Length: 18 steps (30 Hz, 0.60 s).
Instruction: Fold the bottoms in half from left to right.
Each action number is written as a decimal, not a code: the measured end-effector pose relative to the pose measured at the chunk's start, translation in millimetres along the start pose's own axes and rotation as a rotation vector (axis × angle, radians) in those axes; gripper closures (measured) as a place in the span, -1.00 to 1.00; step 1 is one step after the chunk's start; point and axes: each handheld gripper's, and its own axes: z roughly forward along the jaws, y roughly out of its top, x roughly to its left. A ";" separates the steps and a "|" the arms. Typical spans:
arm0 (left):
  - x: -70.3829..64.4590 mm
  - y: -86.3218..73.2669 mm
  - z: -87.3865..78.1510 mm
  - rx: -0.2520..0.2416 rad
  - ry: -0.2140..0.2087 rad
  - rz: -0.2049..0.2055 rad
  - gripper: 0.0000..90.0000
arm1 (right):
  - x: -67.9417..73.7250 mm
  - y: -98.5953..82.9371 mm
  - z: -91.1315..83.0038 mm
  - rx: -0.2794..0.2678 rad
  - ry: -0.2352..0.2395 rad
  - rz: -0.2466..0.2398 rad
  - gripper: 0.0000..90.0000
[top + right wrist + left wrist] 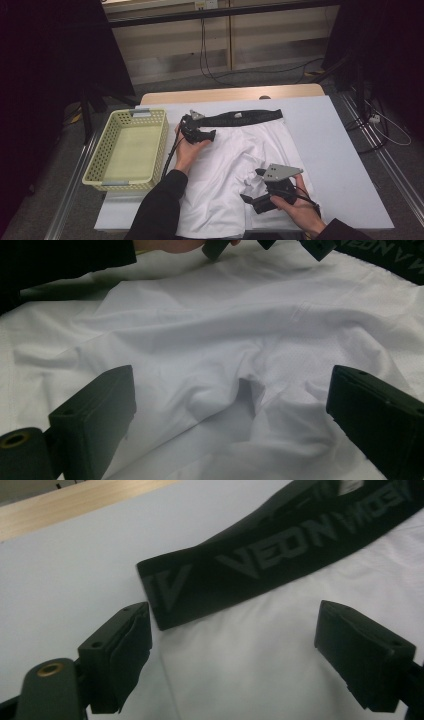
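White shorts [235, 165] with a black lettered waistband [245, 117] lie spread flat on the table. My left gripper [200, 134] hovers open at the waistband's left end [165, 600], its jaws wide apart over the white cloth [250, 670]. My right gripper [253, 186] is open too, low over a rumpled fold [250, 390] near the shorts' lower right part. Neither gripper holds anything. In the right gripper view the left gripper's fingertips [215, 247] show at the top edge.
A pale yellow perforated basket [102, 160] with nothing in it stands at the table's left side. The table [340, 150] has a pale cover, with a wooden edge at the back. Dark stands and cables occupy the floor behind.
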 end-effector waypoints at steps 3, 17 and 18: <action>7.7 1.3 3.8 0.035 -0.019 -0.056 -0.51 | -0.5 -0.4 0.4 0.003 -0.003 -0.003 -0.88; 23.9 12.1 17.6 0.019 -0.027 -0.075 -0.21 | -1.5 -2.5 3.9 0.031 0.005 0.006 -0.89; 24.2 13.1 18.9 0.019 -0.025 -0.076 -0.19 | -1.7 -2.5 4.0 0.033 0.006 0.006 -0.89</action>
